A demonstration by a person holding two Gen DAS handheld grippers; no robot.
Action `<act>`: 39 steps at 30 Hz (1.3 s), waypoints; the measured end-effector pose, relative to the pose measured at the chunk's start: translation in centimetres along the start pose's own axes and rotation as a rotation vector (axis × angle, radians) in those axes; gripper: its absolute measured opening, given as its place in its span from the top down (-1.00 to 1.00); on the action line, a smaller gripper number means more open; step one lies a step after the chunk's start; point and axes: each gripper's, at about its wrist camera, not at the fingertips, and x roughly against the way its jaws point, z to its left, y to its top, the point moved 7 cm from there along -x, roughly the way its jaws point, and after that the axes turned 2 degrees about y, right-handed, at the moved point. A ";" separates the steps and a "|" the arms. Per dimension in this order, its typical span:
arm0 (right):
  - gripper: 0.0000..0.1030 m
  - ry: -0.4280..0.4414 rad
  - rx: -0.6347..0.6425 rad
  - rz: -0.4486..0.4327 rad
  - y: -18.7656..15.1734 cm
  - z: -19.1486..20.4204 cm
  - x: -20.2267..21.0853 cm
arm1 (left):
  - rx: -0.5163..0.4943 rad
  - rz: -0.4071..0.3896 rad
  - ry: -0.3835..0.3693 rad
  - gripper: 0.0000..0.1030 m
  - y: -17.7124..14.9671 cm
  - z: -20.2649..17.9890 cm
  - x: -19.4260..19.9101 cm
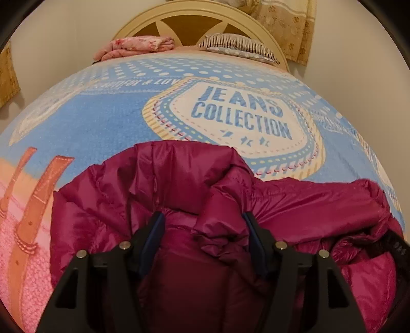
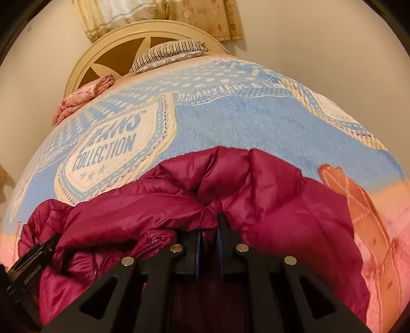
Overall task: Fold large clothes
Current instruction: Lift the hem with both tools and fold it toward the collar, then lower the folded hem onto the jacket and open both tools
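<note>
A: Nearest the lens, what are the two tools doing?

B: The left gripper [image 1: 203,220] has its black fingers spread wide, with the shiny magenta quilted puffer jacket [image 1: 179,184] bunched between and under them, not pinched. The right gripper [image 2: 211,222] has its fingers drawn almost together, and a fold of the same jacket [image 2: 256,184] is caught between them.

A: Where does the jacket lie?

B: Crumpled on the near part of the blue, pink and cream printed fleece blanket [image 1: 107,120] that covers the bed.

A: And beyond it?

B: A folded pink floral cloth [image 1: 135,47] and a striped pillow [image 1: 235,46] lie at the far end against the cream arched wooden headboard [image 1: 143,20]. A beige patterned curtain [image 2: 200,18] hangs behind that.
</note>
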 end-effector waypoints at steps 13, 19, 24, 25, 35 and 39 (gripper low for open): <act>0.08 0.146 -0.194 -0.064 -0.1 -3.1 7.5 | -0.010 -0.006 0.011 -0.41 0.0 -0.2 -0.3; 0.09 -0.019 -0.095 -0.303 2.8 0.4 11.8 | -0.012 -0.006 0.013 -0.41 0.0 -0.3 -0.3; 0.75 0.064 0.070 -0.140 2.9 3.9 7.0 | -0.008 -0.008 0.006 -0.41 0.0 -0.2 -0.3; 0.75 0.057 0.067 -0.094 2.4 3.7 5.4 | -0.007 -0.008 0.004 -0.41 0.0 -0.2 -0.2; 0.78 0.034 0.111 -0.012 0.1 2.2 -1.5 | -0.009 -0.010 -0.002 -0.46 0.1 -0.2 -0.3; 0.78 -0.008 0.162 -0.021 0.0 2.7 -1.5 | -0.010 -0.009 -0.001 -0.47 0.1 -0.3 -0.3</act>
